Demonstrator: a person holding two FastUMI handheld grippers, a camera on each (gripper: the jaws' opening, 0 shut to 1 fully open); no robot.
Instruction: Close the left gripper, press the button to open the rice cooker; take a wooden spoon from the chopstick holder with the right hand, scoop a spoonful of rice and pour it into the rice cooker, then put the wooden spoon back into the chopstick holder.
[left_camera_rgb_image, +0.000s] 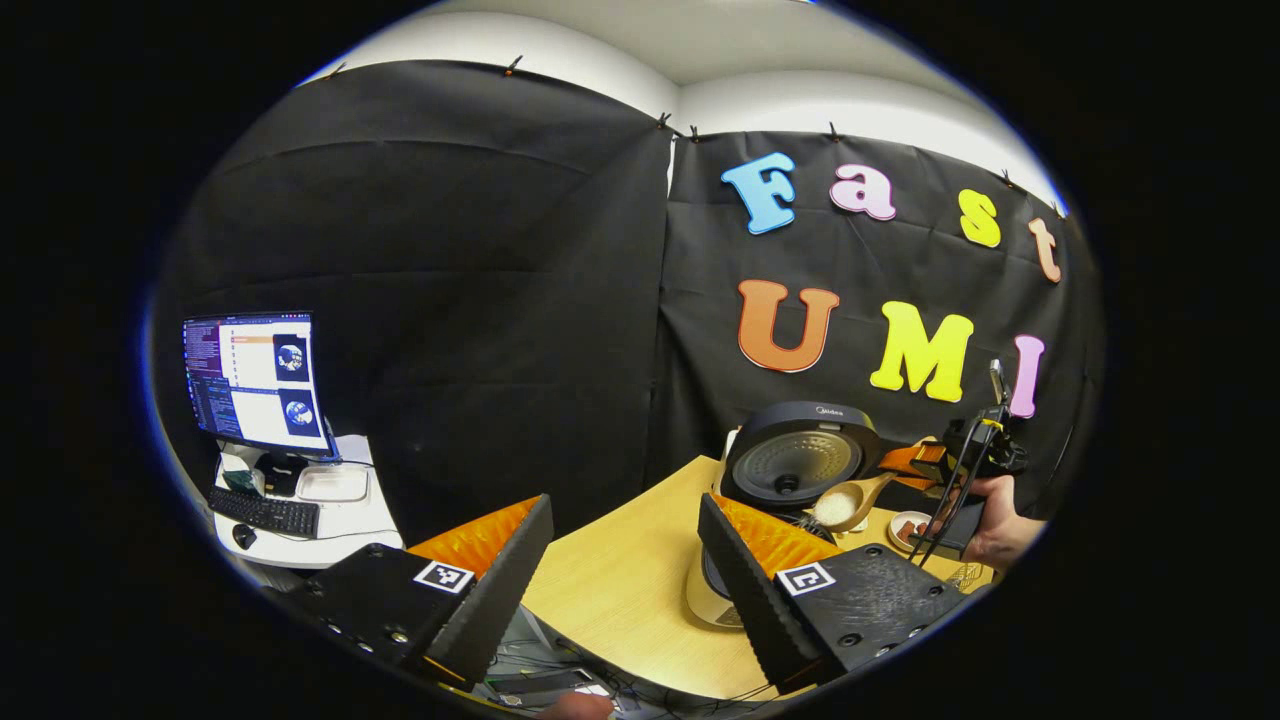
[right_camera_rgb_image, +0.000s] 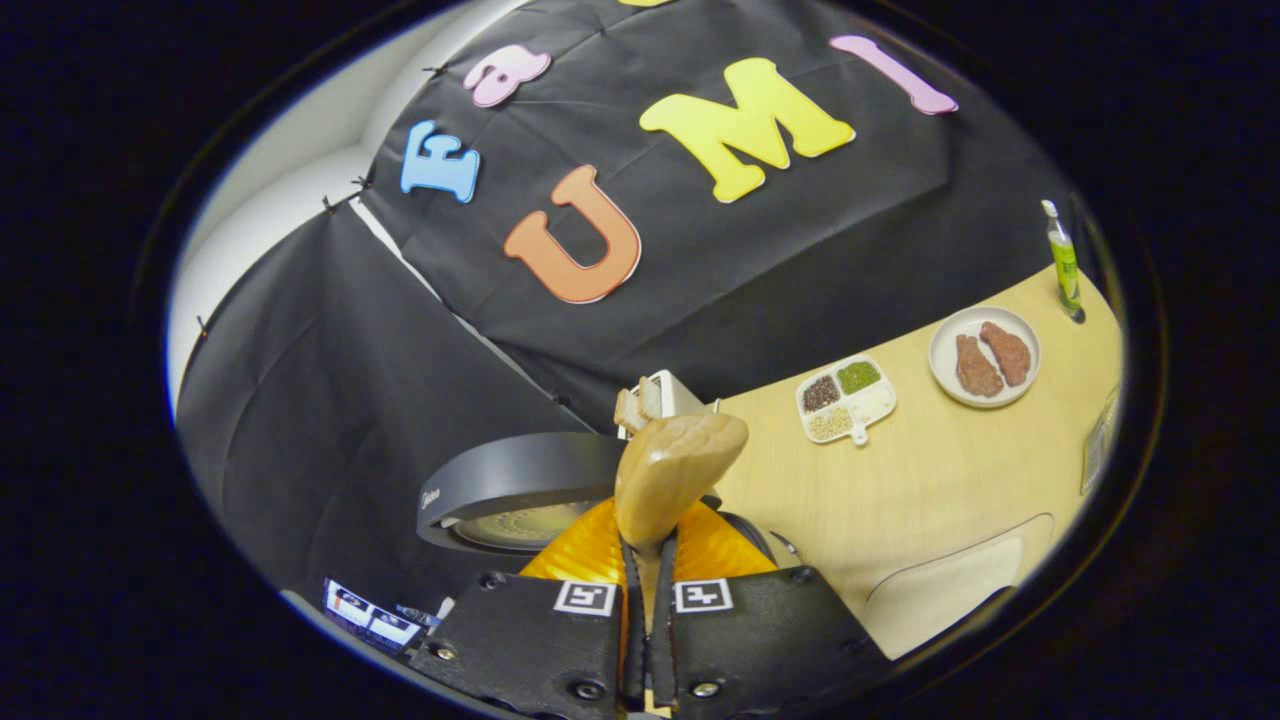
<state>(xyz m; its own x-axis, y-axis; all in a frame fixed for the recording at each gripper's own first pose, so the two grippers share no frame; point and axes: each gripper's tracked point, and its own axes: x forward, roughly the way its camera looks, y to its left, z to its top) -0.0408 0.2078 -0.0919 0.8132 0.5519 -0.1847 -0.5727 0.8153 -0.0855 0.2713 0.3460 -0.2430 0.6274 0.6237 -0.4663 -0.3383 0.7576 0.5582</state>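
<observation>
The rice cooker stands open, its black lid (left_camera_rgb_image: 800, 455) raised over the pale body (left_camera_rgb_image: 703, 592), part of which hides behind my left gripper's right finger. My left gripper (left_camera_rgb_image: 620, 560) is open above the table with nothing between its fingers. The wooden spoon (left_camera_rgb_image: 848, 503) carries white rice in its bowl and hovers beside the lid, above the cooker. My right gripper (left_camera_rgb_image: 915, 462), held by a hand (left_camera_rgb_image: 1000, 525), is shut on the spoon's handle. In the right gripper view, the right gripper (right_camera_rgb_image: 648, 545) clamps the handle, the back of the spoon (right_camera_rgb_image: 675, 470) faces the camera, and the lid (right_camera_rgb_image: 520, 490) lies just beyond.
On the wooden table (right_camera_rgb_image: 930, 480) sit a sectioned dish of grains (right_camera_rgb_image: 845, 398), a plate with two pieces of meat (right_camera_rgb_image: 985, 355), a green bottle (right_camera_rgb_image: 1065, 260) and a white box-shaped object (right_camera_rgb_image: 665, 395). A monitor (left_camera_rgb_image: 255, 380) and keyboard (left_camera_rgb_image: 265, 512) stand on a side desk.
</observation>
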